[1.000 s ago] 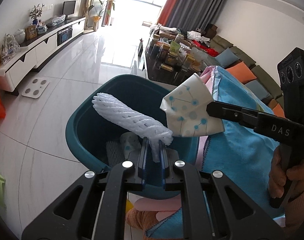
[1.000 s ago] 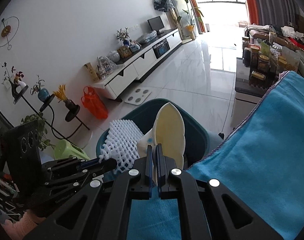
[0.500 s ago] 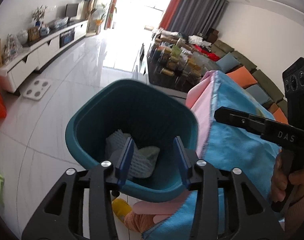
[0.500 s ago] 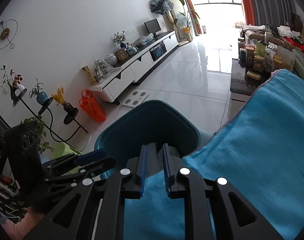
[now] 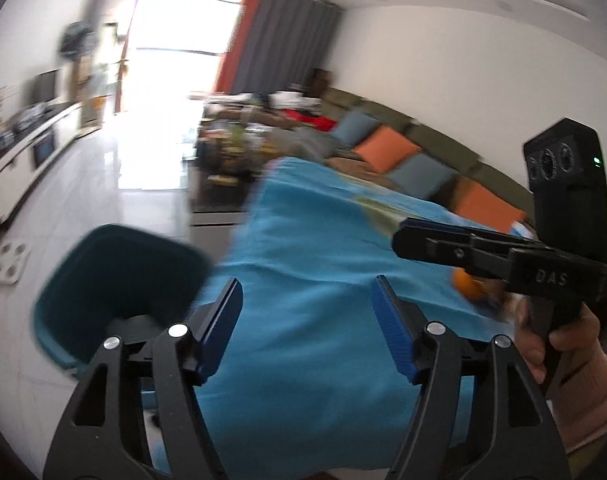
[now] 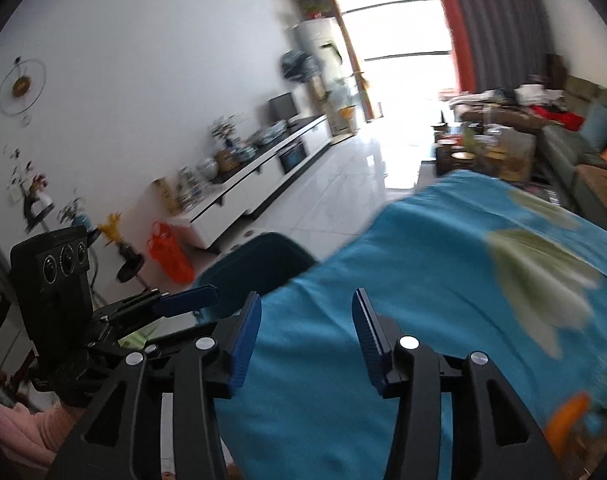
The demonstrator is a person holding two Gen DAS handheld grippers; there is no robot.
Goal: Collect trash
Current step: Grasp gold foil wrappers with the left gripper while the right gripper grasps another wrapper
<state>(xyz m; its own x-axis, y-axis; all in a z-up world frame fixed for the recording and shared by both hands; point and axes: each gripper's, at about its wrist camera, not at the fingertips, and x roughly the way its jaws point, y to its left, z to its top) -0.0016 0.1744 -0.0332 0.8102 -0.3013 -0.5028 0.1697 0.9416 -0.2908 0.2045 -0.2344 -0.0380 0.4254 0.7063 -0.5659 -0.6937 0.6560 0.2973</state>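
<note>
While both claws spread wider, empty, the right claw [image 5: 401,236] body reads "DAS".

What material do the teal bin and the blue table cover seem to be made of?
The bin looks like moulded plastic with a matte finish: one even teal colour, a smooth thin wall and a rounded rim. Blur hides finer detail. The cover seems to be soft woven cloth: it drapes over the table edge in folds and carries a printed pale leaf pattern.
</note>
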